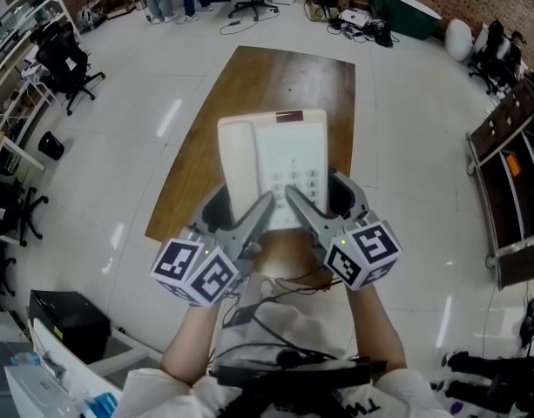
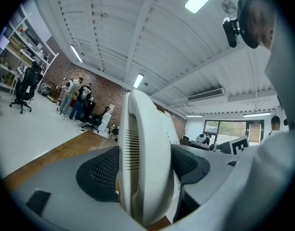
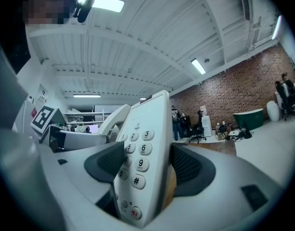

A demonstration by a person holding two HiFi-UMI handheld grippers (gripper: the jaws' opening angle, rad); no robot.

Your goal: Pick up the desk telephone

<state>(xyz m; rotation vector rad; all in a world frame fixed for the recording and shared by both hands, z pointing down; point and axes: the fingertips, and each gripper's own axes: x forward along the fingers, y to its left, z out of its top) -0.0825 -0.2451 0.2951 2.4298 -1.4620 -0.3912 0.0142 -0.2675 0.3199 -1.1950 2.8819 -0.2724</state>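
The phone (image 1: 280,159) looks hard, light and slippery. Left gripper (image 1: 242,209) and right gripper (image 1: 323,200) fingers (image 2: 101,174) squeeze its two sides. The handset (image 1: 236,159) might fall off.

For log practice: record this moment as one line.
left gripper: shut on desk telephone | right gripper: same | over wooden table

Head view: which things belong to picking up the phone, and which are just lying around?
Belong: desk telephone, gripped by left claw and right claw; wooden table beneath it.
Lying about: office chair, black box on the floor, green tub, brown shelf unit.
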